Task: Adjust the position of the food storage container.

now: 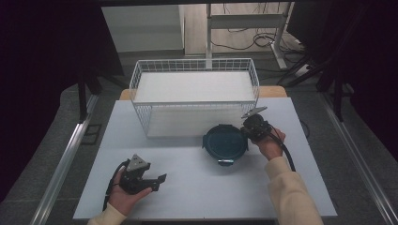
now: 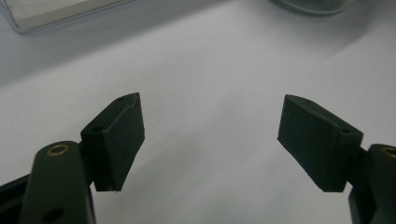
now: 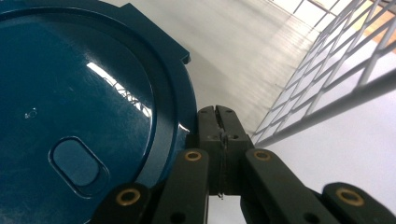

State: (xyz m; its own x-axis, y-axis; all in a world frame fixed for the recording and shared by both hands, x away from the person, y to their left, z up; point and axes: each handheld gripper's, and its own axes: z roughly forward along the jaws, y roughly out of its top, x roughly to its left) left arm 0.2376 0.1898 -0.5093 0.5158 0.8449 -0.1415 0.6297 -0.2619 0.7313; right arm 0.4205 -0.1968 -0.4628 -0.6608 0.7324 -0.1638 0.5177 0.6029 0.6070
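Observation:
A round dark teal container with a latched lid [image 1: 224, 140] stands on the white table [image 1: 197, 187], just in front of the wire basket. My right gripper [image 1: 245, 132] is at the container's right rim. In the right gripper view its jaws [image 3: 217, 114] are pressed together right beside the lid's edge [image 3: 70, 93]; whether a latch tab sits between them I cannot make out. My left gripper [image 1: 159, 183] rests low on the table at the front left. Its jaws stand wide apart [image 2: 210, 135] with bare table between them.
A white wire basket [image 1: 141, 75] with a white liner stands at the back middle of the table; its mesh [image 3: 336, 70] is close to the right gripper. The container's base [image 2: 313, 4] shows at the top of the left gripper view. Cables trail from both grippers.

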